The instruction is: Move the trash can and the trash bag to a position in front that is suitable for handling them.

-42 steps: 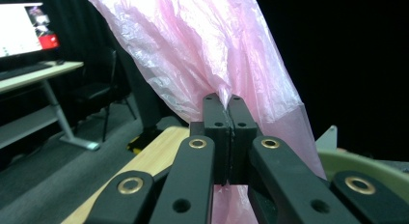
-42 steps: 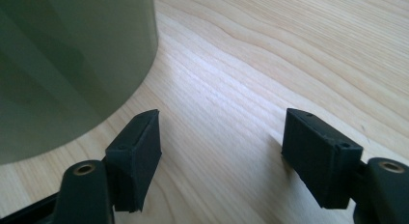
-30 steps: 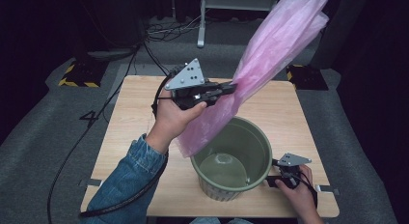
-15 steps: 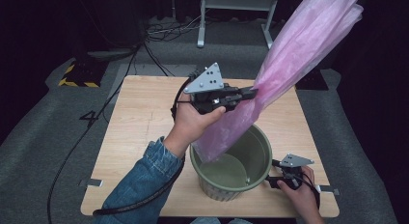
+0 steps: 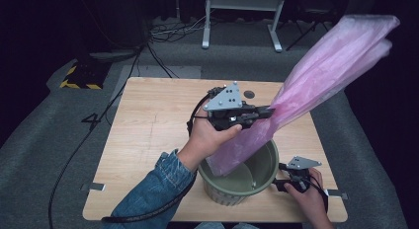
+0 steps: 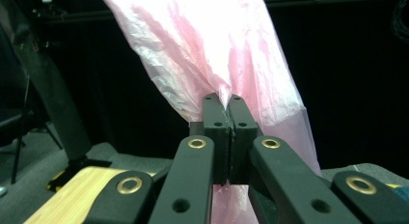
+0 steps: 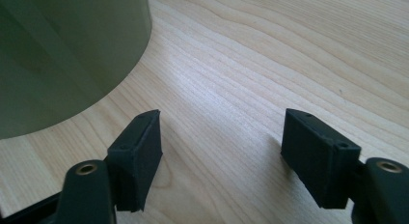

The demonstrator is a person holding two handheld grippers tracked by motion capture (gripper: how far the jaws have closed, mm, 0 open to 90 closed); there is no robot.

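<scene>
A long pink plastic bag (image 5: pixel 326 71) stretches up to the right, and its lower end hangs into an olive-green bin (image 5: pixel 225 188) near the table's front edge. My left gripper (image 5: pixel 269 111) is shut on the bag above the bin; the left gripper view has the pink bag (image 6: pixel 222 50) pinched between the closed jaws of my left gripper (image 6: pixel 224 101). My right gripper (image 5: pixel 279 182) rests low on the table just right of the bin. In the right gripper view my right gripper (image 7: pixel 222 137) stands open over bare wood, with the bin's wall (image 7: pixel 62 55) to its left.
The wooden table (image 5: pixel 148 130) has free room on its left half. A small dark disc (image 5: pixel 249 94) lies near the far edge. Cables (image 5: pixel 99 135) trail off the table's left side. A white stand (image 5: pixel 242 12) is on the floor behind.
My left gripper has carried the pink bag to the right and a little down, over the bin, and the bag's top has swung rightwards. The right gripper has stayed put.
</scene>
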